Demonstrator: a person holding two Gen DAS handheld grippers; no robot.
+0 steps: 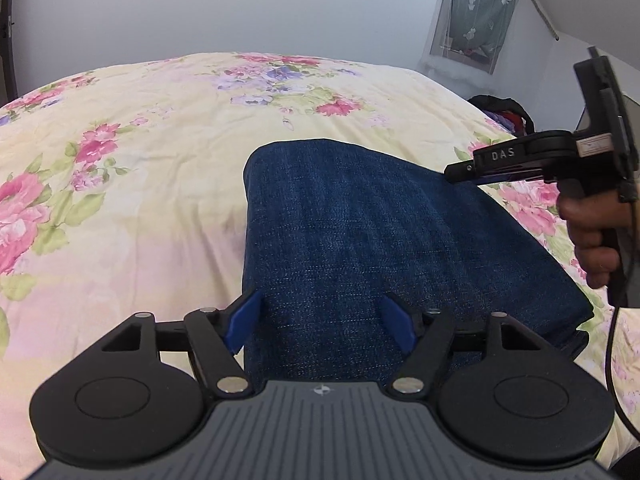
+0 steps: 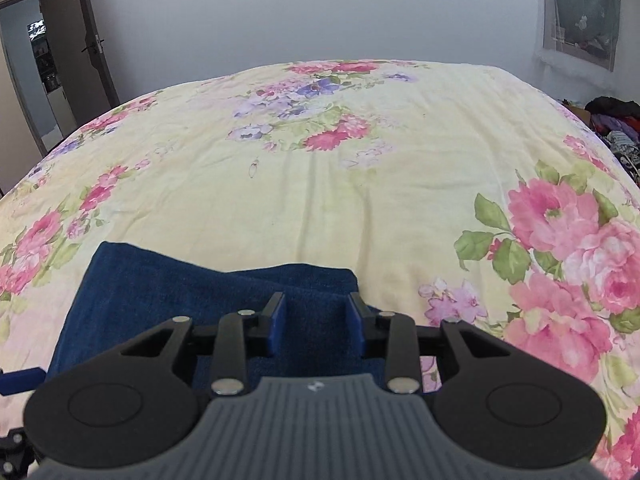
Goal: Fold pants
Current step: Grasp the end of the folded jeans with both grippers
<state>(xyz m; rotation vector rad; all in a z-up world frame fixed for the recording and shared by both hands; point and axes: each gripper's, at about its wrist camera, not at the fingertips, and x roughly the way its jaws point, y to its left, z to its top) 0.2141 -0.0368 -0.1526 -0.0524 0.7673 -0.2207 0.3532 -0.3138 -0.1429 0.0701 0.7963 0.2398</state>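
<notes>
The dark blue denim pants (image 1: 380, 240) lie folded into a compact rectangle on the floral bedspread (image 1: 140, 160). My left gripper (image 1: 320, 320) is open, its blue fingers spread over the near edge of the pants. My right gripper (image 2: 318, 320) is open above the right part of the pants (image 2: 180, 292), nothing between its fingers. The right gripper also shows in the left wrist view (image 1: 456, 172), held by a hand over the pants' far right corner.
The bed (image 2: 320, 160) fills most of both views. A pile of dark and colored clothes (image 2: 612, 120) lies off the bed's far right. A door (image 2: 84, 40) stands open at the far left. A curtained window (image 1: 476, 12) is on the right wall.
</notes>
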